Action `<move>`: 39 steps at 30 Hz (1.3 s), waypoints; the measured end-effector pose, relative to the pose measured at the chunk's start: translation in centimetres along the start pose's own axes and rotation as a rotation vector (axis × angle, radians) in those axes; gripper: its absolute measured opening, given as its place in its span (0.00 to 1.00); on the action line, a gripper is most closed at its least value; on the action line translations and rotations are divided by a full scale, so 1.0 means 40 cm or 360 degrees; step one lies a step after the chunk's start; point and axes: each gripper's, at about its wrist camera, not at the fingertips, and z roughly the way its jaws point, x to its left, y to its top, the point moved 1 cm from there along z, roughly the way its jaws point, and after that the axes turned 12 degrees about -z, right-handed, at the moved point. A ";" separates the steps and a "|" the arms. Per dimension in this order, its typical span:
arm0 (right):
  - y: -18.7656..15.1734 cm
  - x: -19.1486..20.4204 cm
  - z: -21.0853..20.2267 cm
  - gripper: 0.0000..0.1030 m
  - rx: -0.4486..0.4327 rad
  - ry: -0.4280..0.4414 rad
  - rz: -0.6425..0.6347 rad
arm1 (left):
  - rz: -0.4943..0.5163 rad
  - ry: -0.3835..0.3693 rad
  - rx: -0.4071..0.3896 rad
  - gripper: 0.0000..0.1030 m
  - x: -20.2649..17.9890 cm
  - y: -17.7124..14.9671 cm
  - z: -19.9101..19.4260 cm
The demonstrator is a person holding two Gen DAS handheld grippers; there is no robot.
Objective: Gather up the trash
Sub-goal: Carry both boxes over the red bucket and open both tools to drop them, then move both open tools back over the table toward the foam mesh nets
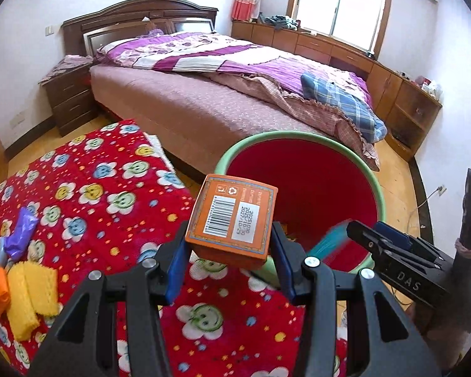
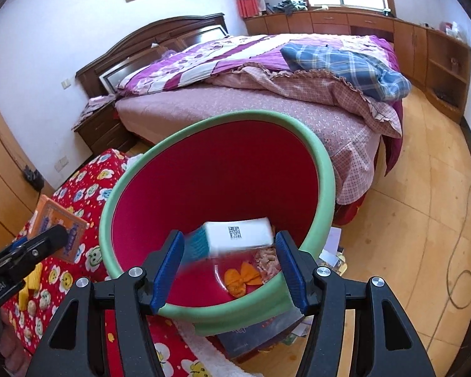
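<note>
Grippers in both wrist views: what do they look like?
Both the left gripper and the right gripper have matte black angular frames with triangular cut-outs, silver round bolts and blue ribbed finger pads. White lettering marks their sides. No sleeves show.

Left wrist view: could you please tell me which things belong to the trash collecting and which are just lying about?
Job: orange box in the left gripper; white and teal box; green-rimmed red basin; purple wrapper and yellow wrappers on the red flowered quilt.
Lying about: bed; blue plaid cloth; nightstand; clothes by the window.
</note>
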 end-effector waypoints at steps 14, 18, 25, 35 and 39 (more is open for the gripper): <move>-0.002 -0.023 -0.039 0.61 -0.0034 0.0042 0.0017 | 0.0043 -0.0139 0.0082 0.54 -0.083 0.004 0.072; -0.005 -0.026 -0.056 0.61 -0.0048 0.0042 0.0022 | 0.0012 -0.0152 0.0075 0.54 -0.081 0.001 0.060; -0.017 -0.010 -0.091 0.61 -0.0088 0.0055 0.0036 | -0.0006 -0.0141 0.0043 0.54 -0.057 -0.004 0.001; -0.031 0.075 -0.145 0.61 -0.0125 0.0106 -0.0037 | -0.0070 -0.0091 -0.0032 0.54 0.029 -0.027 -0.119; -0.038 0.110 -0.151 0.66 -0.0125 0.0125 -0.0054 | -0.0095 -0.0036 -0.0061 0.55 0.076 -0.038 -0.157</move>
